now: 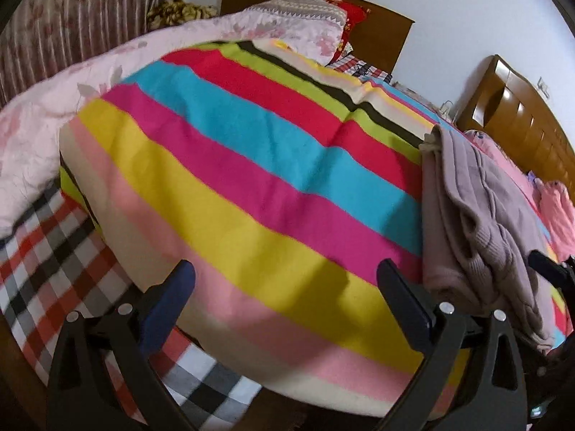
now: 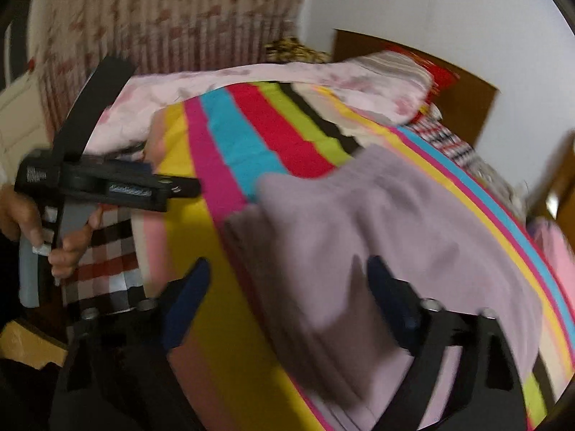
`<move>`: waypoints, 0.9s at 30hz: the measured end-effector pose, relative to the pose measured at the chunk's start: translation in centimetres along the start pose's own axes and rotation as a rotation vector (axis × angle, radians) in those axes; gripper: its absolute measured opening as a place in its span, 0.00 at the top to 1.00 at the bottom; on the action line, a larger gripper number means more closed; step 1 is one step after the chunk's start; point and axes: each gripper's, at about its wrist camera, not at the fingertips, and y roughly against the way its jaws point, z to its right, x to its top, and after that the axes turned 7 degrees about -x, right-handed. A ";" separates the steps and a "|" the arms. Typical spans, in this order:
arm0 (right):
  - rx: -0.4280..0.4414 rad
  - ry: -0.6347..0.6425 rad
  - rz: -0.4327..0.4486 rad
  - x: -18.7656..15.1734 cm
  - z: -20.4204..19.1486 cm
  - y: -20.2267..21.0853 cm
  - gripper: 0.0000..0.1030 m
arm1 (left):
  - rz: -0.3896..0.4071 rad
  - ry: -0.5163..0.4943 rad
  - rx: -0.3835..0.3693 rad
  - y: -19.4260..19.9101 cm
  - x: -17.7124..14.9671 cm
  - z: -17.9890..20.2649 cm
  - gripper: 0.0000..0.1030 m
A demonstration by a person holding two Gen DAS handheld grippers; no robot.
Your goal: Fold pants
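Lying bunched on the striped blanket [image 1: 251, 165] of the bed, the mauve pants [image 2: 377, 237] are not yet spread. Both tongs are released and hold nothing: the left tongs [image 1: 285, 280] hang over bare blanket, the right tongs [image 2: 287, 280] over the pants. Next, I think, each must pinch an edge.

A bed is covered by a bright striped blanket [image 1: 251, 165], with a checked sheet [image 1: 54, 251] underneath. White walls [image 1: 467, 10] are seen behind, plus a wooden headboard [image 1: 381, 36] and patterned striped curtains [image 1: 82, 14].
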 end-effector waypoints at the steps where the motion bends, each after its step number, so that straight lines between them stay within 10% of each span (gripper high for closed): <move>1: -0.021 0.017 0.002 0.4 -0.4 -0.3 0.32 | 0.006 -0.005 0.003 0.0 0.3 0.0 0.02; 11: -0.015 -0.051 -0.036 0.0 2.2 -0.6 0.49 | 0.024 0.021 -0.078 -0.5 1.6 0.3 0.02; 18: 0.086 -0.227 0.073 1.1 5.0 2.0 0.82 | 0.025 0.023 -0.090 -0.1 1.3 0.0 0.02; 25: 0.132 -0.359 0.104 0.8 7.9 3.1 0.83 | 0.020 -0.075 -0.439 2.7 1.4 4.1 0.02; 27: 0.138 -0.367 0.101 0.9 7.7 2.8 0.83 | 0.031 -0.171 -0.421 2.5 1.3 6.3 0.03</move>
